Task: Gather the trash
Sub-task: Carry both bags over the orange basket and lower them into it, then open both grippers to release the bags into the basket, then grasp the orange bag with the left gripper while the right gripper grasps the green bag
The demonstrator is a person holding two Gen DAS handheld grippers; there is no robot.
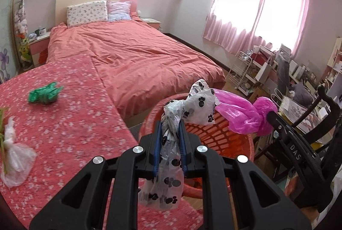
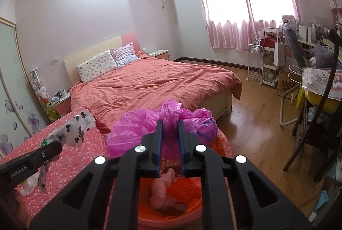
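Note:
My left gripper (image 1: pixel 170 123) is shut on a white plastic bag with black paw prints (image 1: pixel 199 105), held over the near rim of an orange basket (image 1: pixel 215 133). My right gripper (image 2: pixel 170 122) is shut on a magenta plastic bag (image 2: pixel 136 133), held above the same basket (image 2: pixel 188 208); pale pink trash (image 2: pixel 162 189) lies inside it. In the left wrist view the magenta bag (image 1: pixel 245 114) hangs over the basket's far side. A green bag (image 1: pixel 44 94) and a clear white bag (image 1: pixel 16 157) lie on the floral red table (image 1: pixel 70 127).
A bed with an orange-red cover (image 1: pixel 128 54) stands behind the table. A dark wooden chair (image 1: pixel 320 140) and a cluttered desk (image 2: pixel 320 84) are on the right, with a white rack (image 2: pixel 256 63) under the pink-curtained window. Wooden floor (image 2: pixel 256 118) lies between.

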